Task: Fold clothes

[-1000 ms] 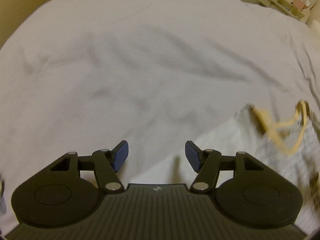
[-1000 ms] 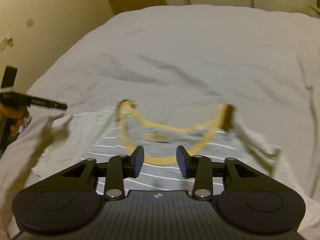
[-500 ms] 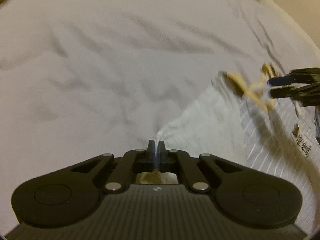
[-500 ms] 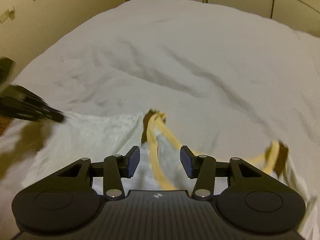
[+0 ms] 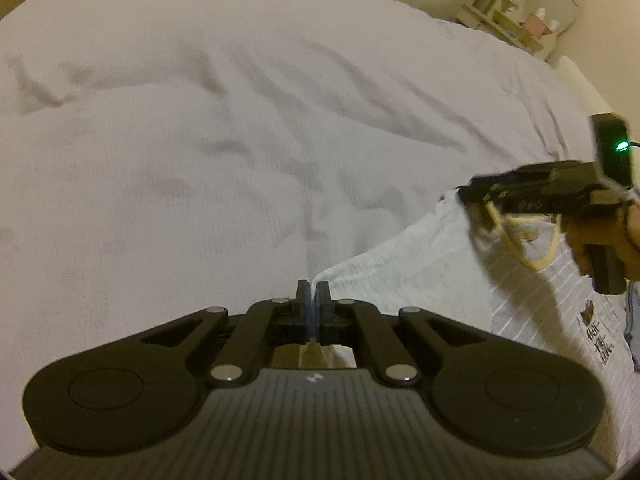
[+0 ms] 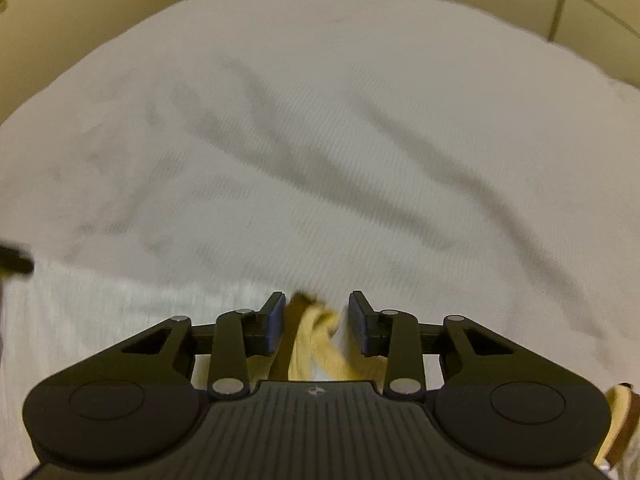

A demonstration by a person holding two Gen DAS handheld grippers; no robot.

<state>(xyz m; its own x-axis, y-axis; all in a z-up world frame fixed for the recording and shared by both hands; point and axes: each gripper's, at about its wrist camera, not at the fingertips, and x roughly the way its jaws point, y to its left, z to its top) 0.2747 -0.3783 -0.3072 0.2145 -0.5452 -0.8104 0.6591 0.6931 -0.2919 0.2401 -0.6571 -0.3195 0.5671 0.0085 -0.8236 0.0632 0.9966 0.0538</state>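
The left gripper (image 5: 313, 294) sits at the bottom middle of its view, and its two fingers are pressed tight together on a corner of the shirt (image 5: 432, 264). The shirt is white with thin pale stripes and a yellow neck band (image 5: 516, 248). In the left view it lies on the bed (image 5: 240, 140) in the lower right of the frame, and its long side runs from the pinched corner up and to the right, toward the neck band. Small dark print (image 5: 598, 336) shows on the cloth near the right edge. The right gripper (image 5: 532, 194) comes in from the right edge of that view, held by a hand (image 5: 612, 240), and its tip is at the neck band. In the right view, the right gripper (image 6: 316, 322) has its blue pads (image 6: 275, 322) apart, and the yellow band (image 6: 316, 332) sits in the gap between them. The picture does not show the pads touching the band. The shirt (image 6: 120, 312) fills the lower left of this view, and more yellow band (image 6: 618, 400) peeks out at the lower right. The bed (image 6: 320, 140) is white and wrinkled.
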